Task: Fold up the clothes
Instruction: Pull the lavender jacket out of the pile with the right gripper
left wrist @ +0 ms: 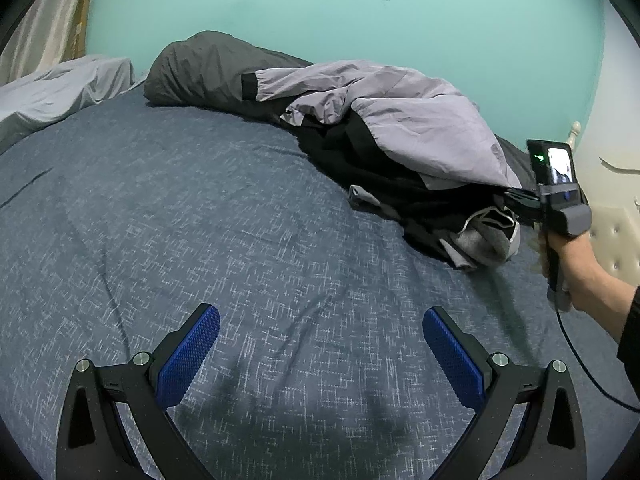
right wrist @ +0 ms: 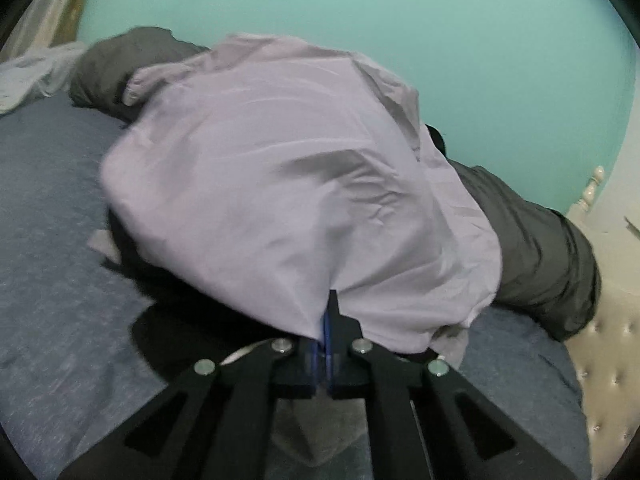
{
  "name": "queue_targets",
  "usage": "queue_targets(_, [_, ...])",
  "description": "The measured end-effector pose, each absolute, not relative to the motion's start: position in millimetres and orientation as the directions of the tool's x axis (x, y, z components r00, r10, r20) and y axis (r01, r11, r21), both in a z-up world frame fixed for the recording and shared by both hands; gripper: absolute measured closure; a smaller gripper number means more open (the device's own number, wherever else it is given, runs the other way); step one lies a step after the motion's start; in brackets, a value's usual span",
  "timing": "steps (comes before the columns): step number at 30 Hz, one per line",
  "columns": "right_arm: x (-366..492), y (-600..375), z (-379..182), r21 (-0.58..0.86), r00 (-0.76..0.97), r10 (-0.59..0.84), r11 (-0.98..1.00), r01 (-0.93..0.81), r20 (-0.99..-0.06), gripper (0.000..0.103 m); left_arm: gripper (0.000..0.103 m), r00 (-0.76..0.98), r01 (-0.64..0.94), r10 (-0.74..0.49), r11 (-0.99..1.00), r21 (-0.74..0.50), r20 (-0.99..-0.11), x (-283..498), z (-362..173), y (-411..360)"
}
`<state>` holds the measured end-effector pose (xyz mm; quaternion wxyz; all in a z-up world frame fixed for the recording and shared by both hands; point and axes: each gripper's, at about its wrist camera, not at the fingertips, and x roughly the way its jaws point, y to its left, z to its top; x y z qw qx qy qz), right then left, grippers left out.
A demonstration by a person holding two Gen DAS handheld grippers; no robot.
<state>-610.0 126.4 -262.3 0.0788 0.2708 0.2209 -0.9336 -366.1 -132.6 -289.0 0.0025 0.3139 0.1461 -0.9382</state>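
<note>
Lilac-grey garment (right wrist: 280, 184) heaped on black clothes (left wrist: 384, 196) on the blue bedspread (left wrist: 200, 220), its hem pinched in the closed right gripper (right wrist: 327, 312); left gripper (left wrist: 320, 344) jaws wide apart, empty, pile well beyond them

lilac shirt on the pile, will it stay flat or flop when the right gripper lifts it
The lilac shirt will likely flop: it is thin, creased and already drapes from the right gripper pinching its edge. It probably weighs little, and may drag the black garment beneath it.

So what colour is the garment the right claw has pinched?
Pale lavender-grey garment, clearest in the right wrist view.
</note>
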Motion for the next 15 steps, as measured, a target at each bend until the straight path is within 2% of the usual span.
queue_targets(6, [-565,127,-248,-0.321,-0.815,-0.151,-0.867,0.382,-0.560,0.102,0.000,-0.804,0.100,0.082,-0.958,-0.269,-0.589,-349,-273,-132])
queue_targets(15, [-440,123,-254,-0.147,-0.685,-0.368,-0.809,0.569,-0.629,0.102,0.000,-0.798,0.140,0.080,-0.940,-0.313,-0.598,-285,-261,-139])
